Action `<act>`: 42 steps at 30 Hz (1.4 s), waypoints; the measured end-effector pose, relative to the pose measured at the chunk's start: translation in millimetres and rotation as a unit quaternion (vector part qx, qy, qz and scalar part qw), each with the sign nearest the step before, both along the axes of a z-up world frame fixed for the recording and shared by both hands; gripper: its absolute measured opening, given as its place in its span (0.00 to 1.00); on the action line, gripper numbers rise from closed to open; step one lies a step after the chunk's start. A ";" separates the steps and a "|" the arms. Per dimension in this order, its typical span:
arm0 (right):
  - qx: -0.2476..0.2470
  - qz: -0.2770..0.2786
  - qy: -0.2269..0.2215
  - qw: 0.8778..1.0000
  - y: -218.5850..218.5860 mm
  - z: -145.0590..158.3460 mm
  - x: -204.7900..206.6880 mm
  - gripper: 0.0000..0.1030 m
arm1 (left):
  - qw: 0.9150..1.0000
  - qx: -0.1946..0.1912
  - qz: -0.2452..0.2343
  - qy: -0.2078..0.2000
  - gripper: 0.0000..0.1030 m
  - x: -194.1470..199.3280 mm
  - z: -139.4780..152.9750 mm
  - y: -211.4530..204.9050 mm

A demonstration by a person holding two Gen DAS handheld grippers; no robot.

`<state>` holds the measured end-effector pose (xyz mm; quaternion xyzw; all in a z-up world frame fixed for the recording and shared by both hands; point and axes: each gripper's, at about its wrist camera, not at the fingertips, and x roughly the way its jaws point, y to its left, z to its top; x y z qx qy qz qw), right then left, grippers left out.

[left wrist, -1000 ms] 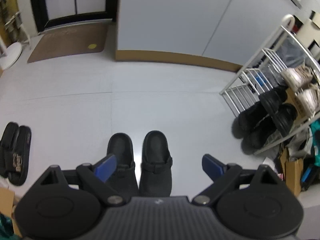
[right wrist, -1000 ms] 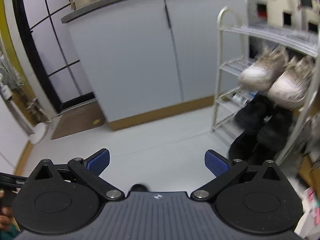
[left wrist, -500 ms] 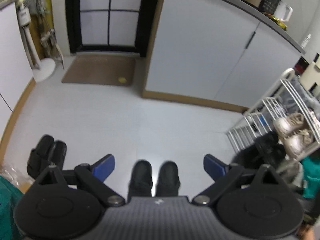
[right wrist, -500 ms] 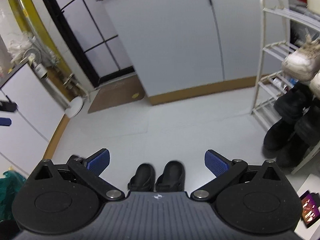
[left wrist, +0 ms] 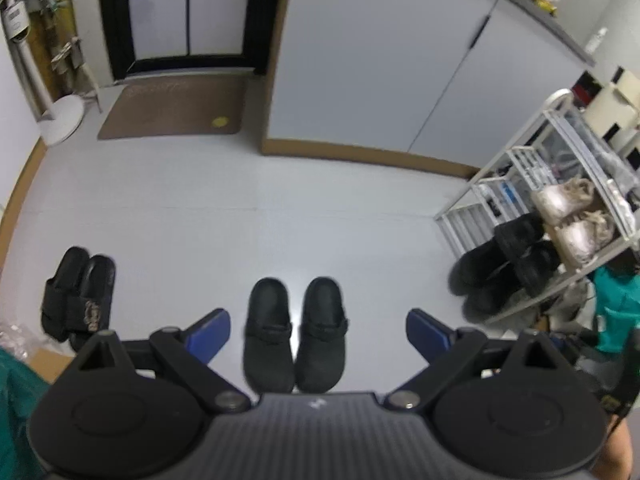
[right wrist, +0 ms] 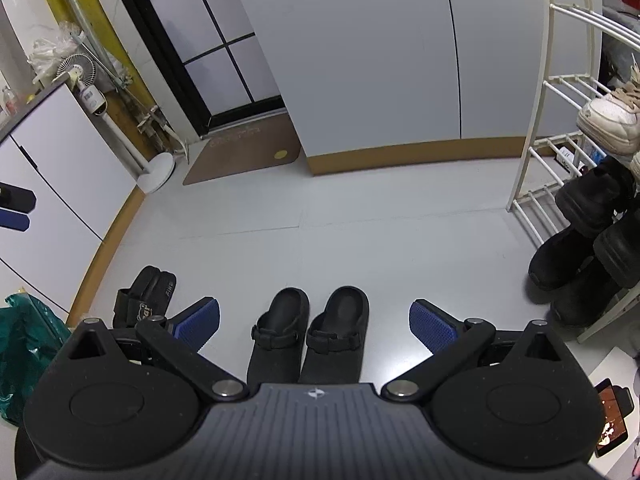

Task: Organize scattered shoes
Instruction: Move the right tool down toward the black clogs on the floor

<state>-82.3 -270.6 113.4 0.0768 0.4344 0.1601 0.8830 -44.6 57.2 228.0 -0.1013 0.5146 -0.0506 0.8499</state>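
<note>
A pair of black clogs (left wrist: 294, 330) (right wrist: 308, 334) stands side by side on the grey floor, toes pointing away. My left gripper (left wrist: 318, 330) hangs open above them, nothing between its blue pads. My right gripper (right wrist: 314, 322) is open too, high over the same pair. A pair of black slides (left wrist: 78, 296) (right wrist: 144, 298) lies to the left near the wall. On the white shoe rack (left wrist: 516, 184) (right wrist: 540, 120) at the right sit white sneakers (left wrist: 568, 216) (right wrist: 612, 122) and black boots (left wrist: 504, 264) (right wrist: 584, 240).
A brown doormat (left wrist: 172, 110) (right wrist: 244, 148) lies before the dark door at the back. Grey cabinets (left wrist: 380, 72) line the back wall. A white fan base (right wrist: 156, 170) stands at the left. A green bag (right wrist: 22, 344) sits at the lower left. A phone (right wrist: 610, 414) lies lower right.
Both grippers rose and pulled back from the clogs over the last second; the right view swung from the rack down toward the floor. The clogs stayed put. Both grippers stayed open.
</note>
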 end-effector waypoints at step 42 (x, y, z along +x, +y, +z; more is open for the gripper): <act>-0.068 0.052 0.048 0.995 23.3 -35.1 -4.3 1.00 | 0.996 -0.007 -0.017 0.088 0.93 -12.4 -94.1 -31.6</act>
